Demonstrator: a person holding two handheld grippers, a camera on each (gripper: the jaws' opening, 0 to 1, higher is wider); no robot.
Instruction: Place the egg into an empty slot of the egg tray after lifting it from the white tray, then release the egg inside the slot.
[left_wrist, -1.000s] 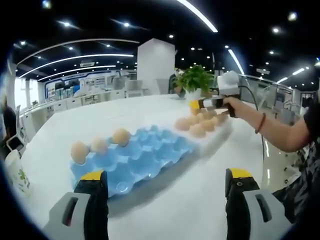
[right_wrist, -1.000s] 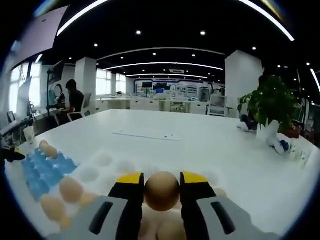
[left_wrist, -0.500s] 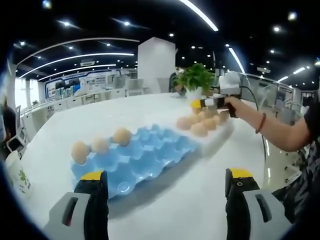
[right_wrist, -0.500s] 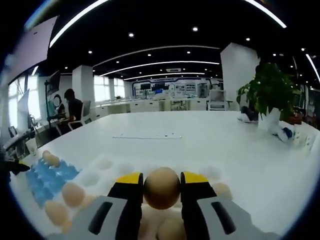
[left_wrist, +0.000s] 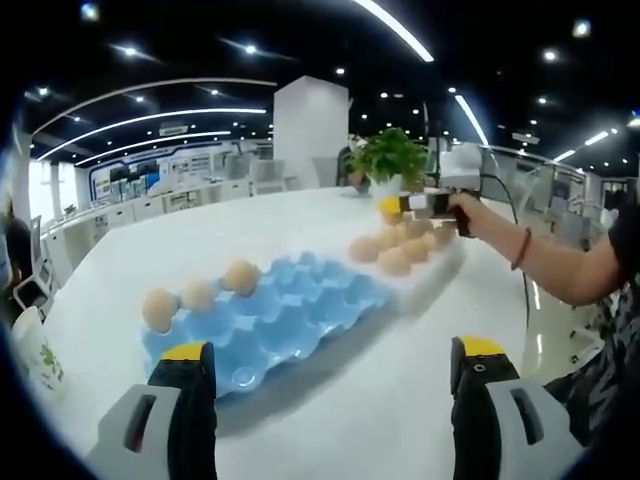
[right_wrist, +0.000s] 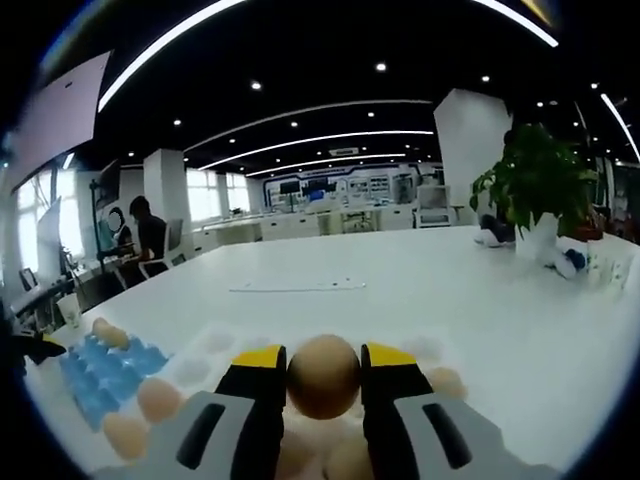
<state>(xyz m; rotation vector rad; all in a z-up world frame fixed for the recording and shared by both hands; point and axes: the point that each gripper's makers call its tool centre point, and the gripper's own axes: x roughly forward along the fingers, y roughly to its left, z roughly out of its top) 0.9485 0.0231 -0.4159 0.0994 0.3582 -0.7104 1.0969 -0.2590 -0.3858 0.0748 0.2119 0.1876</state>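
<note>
Egg (right_wrist: 323, 375) clamped between right gripper (right_wrist: 323, 372) jaws above white tray (right_wrist: 215, 345), left gripper (left_wrist: 330, 362) jaws wide

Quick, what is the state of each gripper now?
Left gripper: open, holding nothing.
Right gripper: closed on an egg.

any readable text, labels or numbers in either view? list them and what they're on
None can be read.
Bag at the left edge of the left gripper view: a green print, too blurred to tell whether it is lettering.
Far wall displays in the right gripper view: too small and blurred.
Blue egg tray, eggs, grippers: no visible markings.
</note>
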